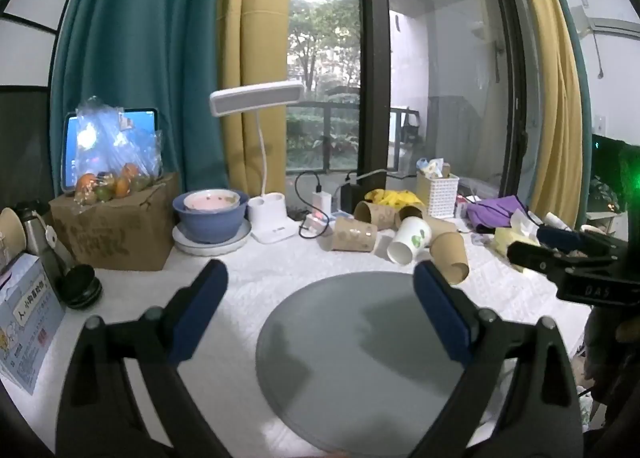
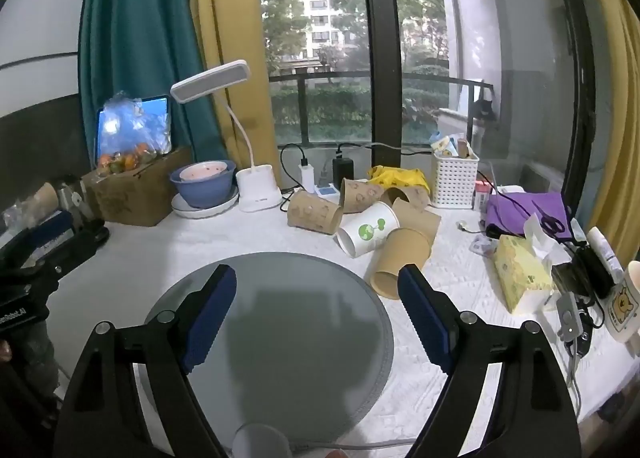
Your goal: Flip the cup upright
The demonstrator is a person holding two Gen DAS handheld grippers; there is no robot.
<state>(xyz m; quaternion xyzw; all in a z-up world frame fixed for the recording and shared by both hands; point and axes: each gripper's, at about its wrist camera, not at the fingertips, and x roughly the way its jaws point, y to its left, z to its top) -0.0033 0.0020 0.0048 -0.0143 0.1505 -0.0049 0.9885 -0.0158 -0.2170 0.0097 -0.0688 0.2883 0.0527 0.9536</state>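
Observation:
Several paper cups lie on their sides in a heap behind a round grey mat [image 1: 360,358] [image 2: 280,330]. A white cup with a green print [image 1: 410,240] [image 2: 368,234] lies among brown ones; one brown cup [image 1: 452,256] [image 2: 402,262] lies nearest the mat. My left gripper [image 1: 320,278] is open and empty above the mat's near side. My right gripper [image 2: 316,278] is open and empty over the mat; it also shows at the right edge of the left wrist view [image 1: 560,254].
A white desk lamp [image 1: 268,213] [image 2: 256,185], a blue bowl on a plate [image 1: 210,215] [image 2: 202,183], a cardboard box with fruit [image 1: 116,225], a white basket [image 2: 454,177], purple cloth [image 2: 528,209], a tissue box [image 2: 520,274] and a mug [image 2: 624,306] ring the table.

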